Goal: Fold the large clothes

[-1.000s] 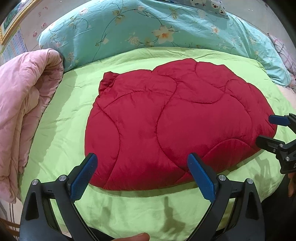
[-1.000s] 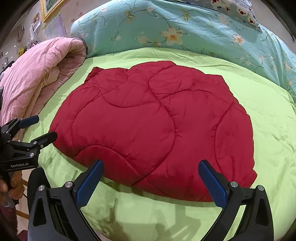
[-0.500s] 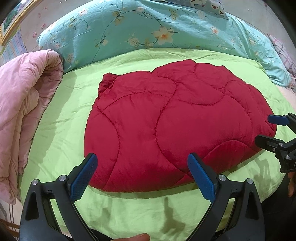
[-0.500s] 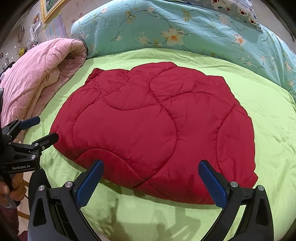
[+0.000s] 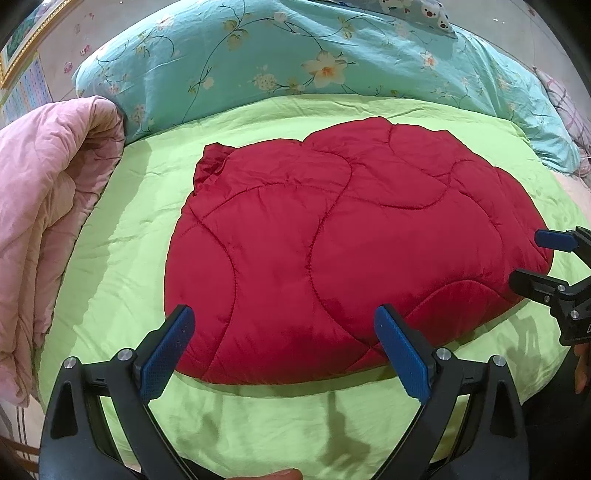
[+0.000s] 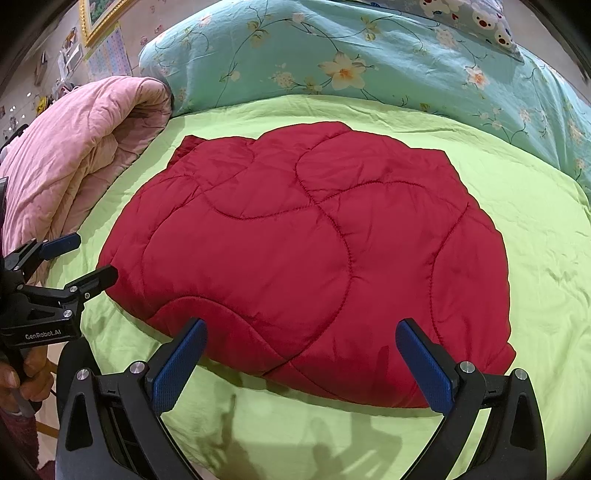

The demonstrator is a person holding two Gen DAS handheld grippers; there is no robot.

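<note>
Home bedroom. A bed with a lime-green sheet [image 5: 122, 258], a teal floral duvet [image 5: 295, 55] bunched at the far end and a pink quilt [image 5: 44, 206] folded at left. Framed picture [image 6: 99, 14] and papers on the far-left wall.

lime-green bedsheet [image 5: 122, 258]: covers bed, wrinkled | pink quilt [image 5: 40, 206]: rolled, left edge | teal floral duvet [image 5: 295, 55]: far side | bear-print pillow [image 6: 476, 14]: far right | gold-framed picture [image 6: 99, 14]: far-left wall
</note>
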